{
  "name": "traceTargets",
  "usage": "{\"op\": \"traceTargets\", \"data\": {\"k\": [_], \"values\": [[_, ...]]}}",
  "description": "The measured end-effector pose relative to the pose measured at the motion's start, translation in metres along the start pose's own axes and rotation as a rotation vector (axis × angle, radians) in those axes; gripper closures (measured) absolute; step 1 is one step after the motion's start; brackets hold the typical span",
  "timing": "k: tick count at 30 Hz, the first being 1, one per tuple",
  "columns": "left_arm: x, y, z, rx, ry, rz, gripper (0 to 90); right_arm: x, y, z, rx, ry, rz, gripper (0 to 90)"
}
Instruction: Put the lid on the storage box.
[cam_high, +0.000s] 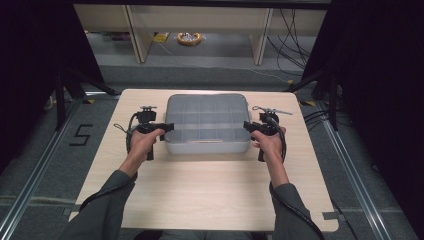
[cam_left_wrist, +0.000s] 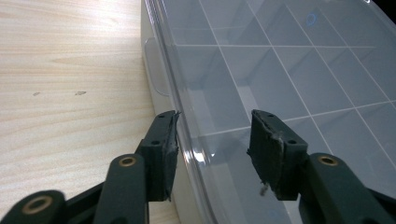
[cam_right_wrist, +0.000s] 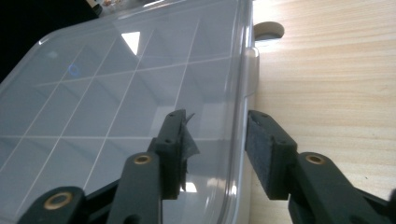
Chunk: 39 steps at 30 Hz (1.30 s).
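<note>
- Near the middle of the frame, a clear plastic box (cam_high: 207, 123) sits on the counter (cam_high: 200, 190).
- Left gripper (cam_left_wrist: 212, 144) and right gripper (cam_right_wrist: 215, 149) have fingers spread over the box's side edges, pinching nothing.
- Smooth plastic might slip out; uneven lifting might tip it.

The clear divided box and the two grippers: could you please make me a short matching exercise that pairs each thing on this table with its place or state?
Things:
1. left gripper
2. right gripper
3. clear box
4. table

Places or states:
A. light wood, bare on the near side
B. open, at the box's left edge
C. lid shut, empty compartments, mid-table
D. open, at the box's right edge

Pairs: 1-B, 2-D, 3-C, 4-A
</note>
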<state>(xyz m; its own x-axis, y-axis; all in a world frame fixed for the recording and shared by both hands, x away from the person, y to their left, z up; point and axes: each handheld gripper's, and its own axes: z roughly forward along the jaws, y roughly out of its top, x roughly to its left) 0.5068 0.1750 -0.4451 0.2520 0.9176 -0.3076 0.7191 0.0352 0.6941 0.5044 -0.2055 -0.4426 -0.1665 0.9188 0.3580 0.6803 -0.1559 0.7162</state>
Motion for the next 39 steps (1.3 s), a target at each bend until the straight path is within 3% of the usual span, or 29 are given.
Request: {"op": "traceTargets", "data": {"k": [1, 4, 8, 17, 18, 19, 21, 22, 23, 30, 31, 34, 38, 39], "values": [[0.000, -0.001, 0.001, -0.008, -0.001, 0.004, 52.4, -0.007, 0.000, 0.000, -0.010, 0.011, -0.098, 62.0], [-0.001, -0.001, 0.000, -0.023, 0.005, 0.012, 53.7, -0.007, -0.004, 0.000, 0.000, -0.005, -0.074, 64.9], [-0.001, -0.001, -0.001, -0.015, 0.006, 0.016, 53.9, -0.011, -0.005, -0.004, -0.014, 0.015, -0.089, 68.6], [-0.003, -0.002, -0.002, -0.015, 0.017, 0.033, 54.9, -0.010, -0.007, -0.005, -0.023, 0.003, -0.078, 67.1], [-0.004, -0.002, -0.002, -0.027, 0.018, 0.015, 55.5, -0.008, -0.008, -0.007, -0.015, 0.006, -0.044, 66.6], [-0.003, -0.002, -0.003, -0.025, 0.015, 0.013, 55.3, -0.011, -0.008, -0.006, -0.019, 0.006, -0.083, 65.8], [-0.003, -0.002, -0.004, -0.031, 0.018, 0.005, 53.4, -0.009, -0.009, -0.010, -0.013, 0.020, -0.027, 64.6], [-0.003, -0.002, -0.004, -0.034, 0.023, 0.004, 52.5, -0.014, -0.008, -0.009, -0.030, 0.016, -0.081, 64.0], [-0.002, -0.001, -0.005, -0.038, 0.021, 0.002, 51.3, -0.014, -0.009, -0.012, -0.025, 0.021, -0.062, 63.1], [-0.001, -0.004, -0.020, -0.053, -0.004, 0.012, 49.6, -0.013, -0.008, -0.030, -0.053, 0.058, -0.038, 60.1], [-0.001, -0.005, -0.024, -0.052, -0.013, 0.020, 49.3, -0.015, -0.008, -0.032, -0.060, 0.065, -0.053, 59.7], [-0.001, -0.009, -0.032, -0.056, -0.027, 0.031, 49.2, -0.012, -0.009, -0.040, -0.057, 0.074, -0.038, 58.8], [0.000, -0.015, -0.045, -0.063, -0.049, 0.046, 49.2, -0.013, -0.013, -0.050, -0.070, 0.085, -0.068, 57.5], [0.001, -0.018, -0.047, -0.067, -0.054, 0.048, 49.2, -0.012, -0.014, -0.051, -0.072, 0.096, -0.053, 57.5]]}}
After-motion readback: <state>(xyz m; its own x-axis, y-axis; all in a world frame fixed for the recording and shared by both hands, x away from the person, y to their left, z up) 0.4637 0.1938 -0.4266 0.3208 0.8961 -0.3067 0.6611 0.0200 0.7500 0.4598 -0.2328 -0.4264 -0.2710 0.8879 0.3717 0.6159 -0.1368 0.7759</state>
